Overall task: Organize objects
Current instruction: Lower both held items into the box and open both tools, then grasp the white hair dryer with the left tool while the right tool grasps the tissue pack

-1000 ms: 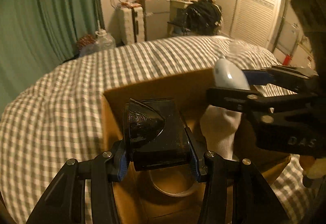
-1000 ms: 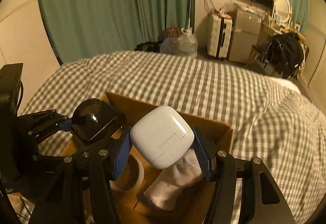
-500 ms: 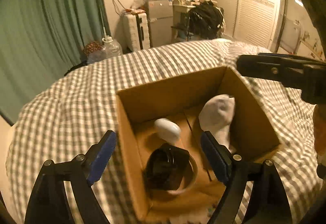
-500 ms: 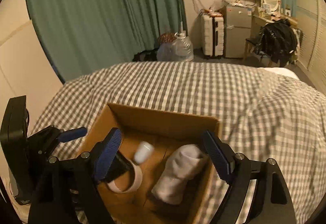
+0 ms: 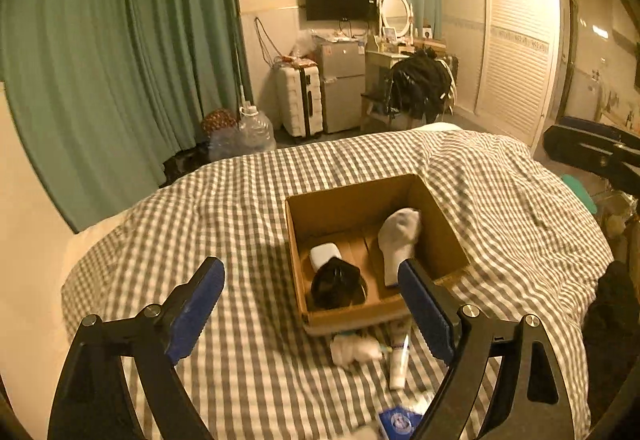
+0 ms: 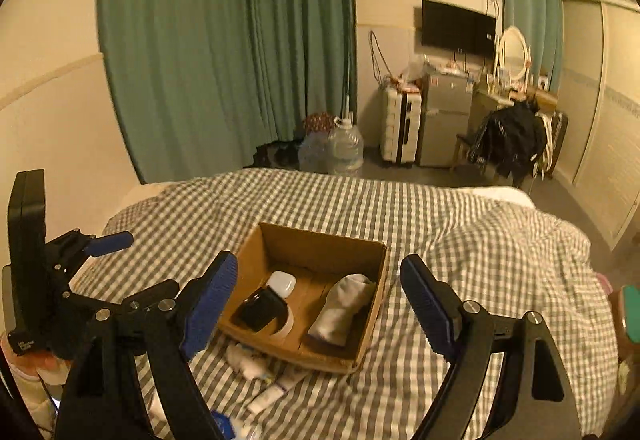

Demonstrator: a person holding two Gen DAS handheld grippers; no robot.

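Landmark: cardboard box (image 5: 372, 252) on bed (image 5: 240, 208).

Box contents: white case (image 5: 325, 255) at L side, black item (image 5: 335, 280) touching it on near side and sitting over a tape roll (image 6: 285, 322), white sock (image 5: 398, 240) along R side.

Outside box, just beside near wall: crumpled white wad (image 5: 354, 348), tube (image 5: 400, 362), blue packet (image 5: 398, 422) nearest cam. These look like remaining items.

Step in hand (est.): pick next loose item, place in box.
- Approx. procedure: descend vertically over tube w/ fingers across its short axis; close on mid-body, not cap end.
- Wad is soft; pinch deep to avoid slip.
- Keep clear of box's near wall; bumping it could shift box on the soft bedding.
- Use one gripper per item; keep the other to the side.

Fingers:
- Left gripper (image 5: 312, 308): spread wide, holds nothing, touches nothing; above bed on near side of box.
- Right gripper (image 6: 320, 300): spread wide, empty, no contact; also near side of box.
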